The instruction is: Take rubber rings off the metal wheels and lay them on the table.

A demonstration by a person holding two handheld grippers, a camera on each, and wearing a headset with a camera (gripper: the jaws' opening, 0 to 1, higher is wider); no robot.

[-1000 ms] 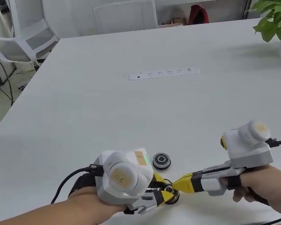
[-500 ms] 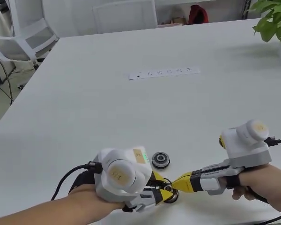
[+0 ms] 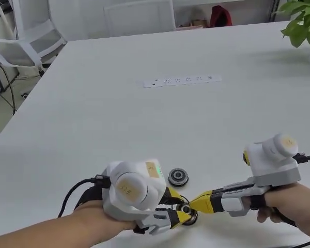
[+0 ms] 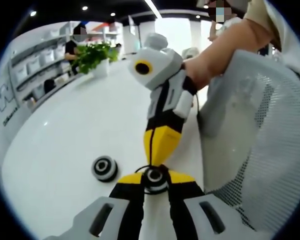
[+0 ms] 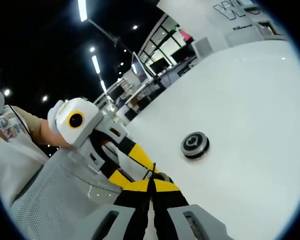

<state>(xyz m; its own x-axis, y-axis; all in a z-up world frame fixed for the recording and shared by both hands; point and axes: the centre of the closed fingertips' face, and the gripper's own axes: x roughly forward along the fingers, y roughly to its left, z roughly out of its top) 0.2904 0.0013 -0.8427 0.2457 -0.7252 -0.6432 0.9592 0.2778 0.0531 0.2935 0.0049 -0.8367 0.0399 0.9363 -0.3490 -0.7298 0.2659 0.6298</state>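
The left gripper (image 4: 155, 182) is closed most of the way, its yellow tips clamped on either side of a small metal wheel (image 4: 154, 175) and holding it just above the bench (image 3: 144, 119) at the near edge. The right gripper (image 4: 158, 160) meets it head-on, jaws pressed together into a point at the wheel's rim; a thin black strand of the rubber ring (image 4: 141, 168) stands off the wheel there, and the tips seem to be pinching it, though the contact is too small to be sure. From the right gripper's own view the same pair of tips (image 5: 151, 186) sits tight together against the held wheel (image 5: 163, 177). A second wheel (image 3: 178, 176) lies flat on the bench just beyond both grippers, its dark ring apparently in place. The ring looks thin, soft and stretchy, so it should peel off with a steady outward pull, but it is likely to slip from a shallow pinch or snap back. The wheel is small, hard and smooth, so it is best held across its flat faces. A power strip (image 3: 182, 81) lies well apart, farther up the bench.
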